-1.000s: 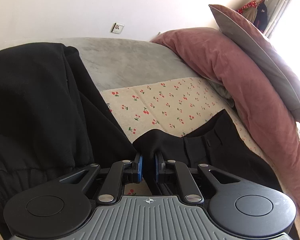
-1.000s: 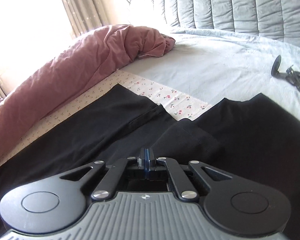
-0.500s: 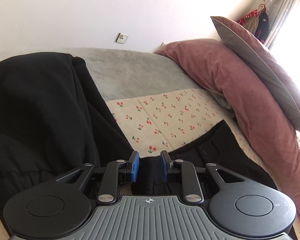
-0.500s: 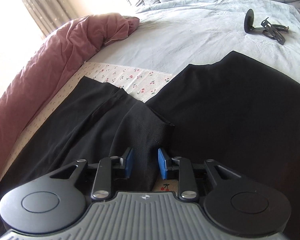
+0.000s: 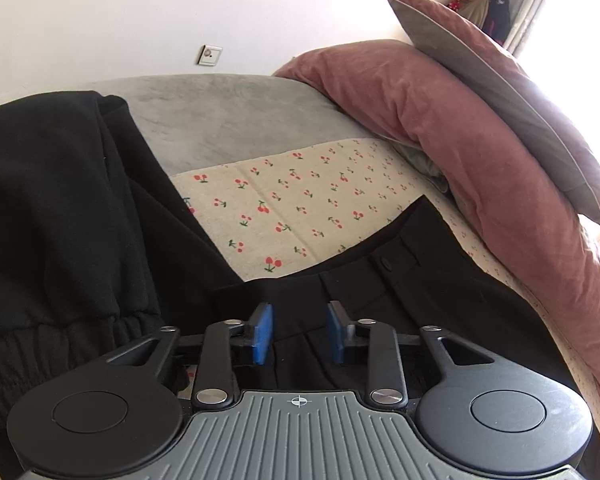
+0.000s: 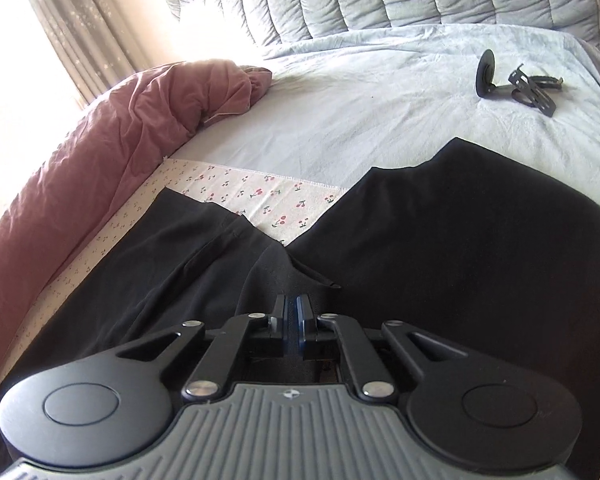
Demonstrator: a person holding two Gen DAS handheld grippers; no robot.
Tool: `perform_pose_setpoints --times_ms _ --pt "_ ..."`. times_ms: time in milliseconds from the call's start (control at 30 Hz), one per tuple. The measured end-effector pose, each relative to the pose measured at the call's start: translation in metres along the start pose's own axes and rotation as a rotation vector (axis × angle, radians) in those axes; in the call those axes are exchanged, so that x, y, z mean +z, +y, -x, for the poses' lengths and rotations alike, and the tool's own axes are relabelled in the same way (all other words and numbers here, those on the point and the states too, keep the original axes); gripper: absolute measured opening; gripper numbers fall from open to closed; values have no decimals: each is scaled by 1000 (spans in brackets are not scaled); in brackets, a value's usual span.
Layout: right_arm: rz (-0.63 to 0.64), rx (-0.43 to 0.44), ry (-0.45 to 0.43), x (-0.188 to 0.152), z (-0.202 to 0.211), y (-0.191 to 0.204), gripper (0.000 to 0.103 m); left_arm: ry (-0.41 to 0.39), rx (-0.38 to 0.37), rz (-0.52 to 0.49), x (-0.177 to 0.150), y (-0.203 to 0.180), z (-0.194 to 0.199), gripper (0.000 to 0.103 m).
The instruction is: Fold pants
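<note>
Black pants [image 5: 400,292] lie on the cherry-print cloth [image 5: 292,200], waistband and button toward the left wrist view. My left gripper [image 5: 299,330] is open, its blue pads on either side of the waistband edge, not clamping it. In the right wrist view the pants [image 6: 172,264] lie flat with a folded edge. My right gripper [image 6: 292,320] has its jaws pressed together just over the black fabric; whether cloth is pinched between them is hidden.
Another black garment with an elastic band [image 5: 60,220] lies at the left; it also shows in the right wrist view [image 6: 480,232]. A pink duvet [image 5: 480,152] and a pillow [image 5: 500,92] border the pants. A black metal holder [image 6: 512,84] lies on the grey sheet.
My left gripper has opened wider and let go of the waistband. My right gripper opened half a second ago and has now closed again near the pants' folded edge.
</note>
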State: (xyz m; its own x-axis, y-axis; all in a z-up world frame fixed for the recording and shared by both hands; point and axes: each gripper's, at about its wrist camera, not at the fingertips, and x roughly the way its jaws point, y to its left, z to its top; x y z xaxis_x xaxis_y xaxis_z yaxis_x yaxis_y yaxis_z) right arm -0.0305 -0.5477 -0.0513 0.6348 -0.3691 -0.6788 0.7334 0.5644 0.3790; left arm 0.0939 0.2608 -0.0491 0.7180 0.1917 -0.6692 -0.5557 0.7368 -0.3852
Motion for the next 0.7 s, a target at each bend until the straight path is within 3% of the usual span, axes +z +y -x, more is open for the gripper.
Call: perform_pose_setpoints --times_ms 67,267,467,533,600,700 --pt "24 10 8 -1 -1 5 6 -2 -19 1 5 -3 -1 62" --pt "88 48 39 -6 -8 29 18 -10 -21 -81 28 -24 -18 62" --pt "284 84 77 -21 -19 78 23 44 -88 -283 45 -74 -66 63" --pt "344 116 88 -27 -22 97 30 59 -83 -345 47 -92 -90 63" --pt "390 155 103 -31 -27 114 48 92 -103 -400 48 -107 -112 63" --pt "455 215 165 -44 -41 142 52 140 -134 -472 44 -124 -144 63"
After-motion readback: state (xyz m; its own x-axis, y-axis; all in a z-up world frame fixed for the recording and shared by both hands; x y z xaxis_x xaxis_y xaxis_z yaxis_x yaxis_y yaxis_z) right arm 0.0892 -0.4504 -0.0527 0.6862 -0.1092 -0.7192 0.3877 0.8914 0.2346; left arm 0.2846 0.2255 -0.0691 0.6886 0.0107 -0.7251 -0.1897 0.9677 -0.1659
